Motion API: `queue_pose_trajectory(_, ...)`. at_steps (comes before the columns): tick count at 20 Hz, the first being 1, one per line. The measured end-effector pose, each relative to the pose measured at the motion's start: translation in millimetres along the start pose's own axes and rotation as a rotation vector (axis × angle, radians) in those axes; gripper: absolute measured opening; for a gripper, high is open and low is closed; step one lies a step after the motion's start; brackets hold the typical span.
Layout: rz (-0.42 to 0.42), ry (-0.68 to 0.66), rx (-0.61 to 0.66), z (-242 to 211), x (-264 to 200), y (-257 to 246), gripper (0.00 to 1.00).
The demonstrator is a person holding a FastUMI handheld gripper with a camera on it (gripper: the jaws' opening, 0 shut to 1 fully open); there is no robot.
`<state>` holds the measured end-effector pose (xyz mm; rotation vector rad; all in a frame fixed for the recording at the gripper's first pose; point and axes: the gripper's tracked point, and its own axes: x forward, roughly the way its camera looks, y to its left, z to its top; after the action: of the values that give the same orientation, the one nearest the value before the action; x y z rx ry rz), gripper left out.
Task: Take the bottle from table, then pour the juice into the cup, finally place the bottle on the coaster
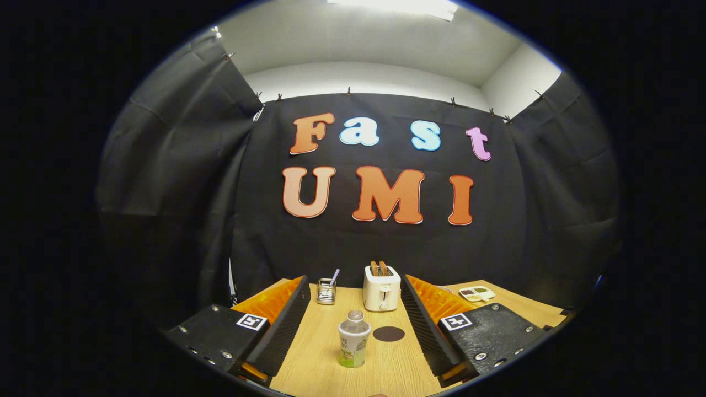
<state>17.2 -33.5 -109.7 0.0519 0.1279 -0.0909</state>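
Two gripper [353, 325] fingers, spread wide and grasping nothing, frame the near part of a light wood-grain table [314, 353]; each finger carries a small square black-and-white marker on its block.

Item 1: small clear plastic bottle [353, 339], upright on the table between the fingers, touching neither. Rounded clear cap, pale printed label round the body, a shallow layer of green juice at the bottom.

Item 2: dark brown round coaster [388, 333], flat on the table, just beside the bottle on its right and slightly beyond it, apart from it.

Item 3: white two-slot toaster [381, 288], upright beyond the coaster, with two brown slices of toast standing in its slots.

Item 4: small clear square glass holder [326, 291], left of the toaster near the far edge of the table, with a thin stick or straw leaning out of it.

Item 5: shallow white divided tray [477, 294], on the far right of the table beyond the right finger, holding dark and greenish contents too small to identify.
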Motion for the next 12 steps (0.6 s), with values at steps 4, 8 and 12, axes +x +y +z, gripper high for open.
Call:
queue_pose_trajectory(4, -0.02, 0.065, -0.045, -49, 16, 1, 0.99)
queue_pose_trajectory(8, -0.044, 0.117, -0.04, -92, 33, -1, 0.98)
queue_pose_trajectory(12, -0.038, 0.177, 0.015, -139, 51, 1, 0.97)
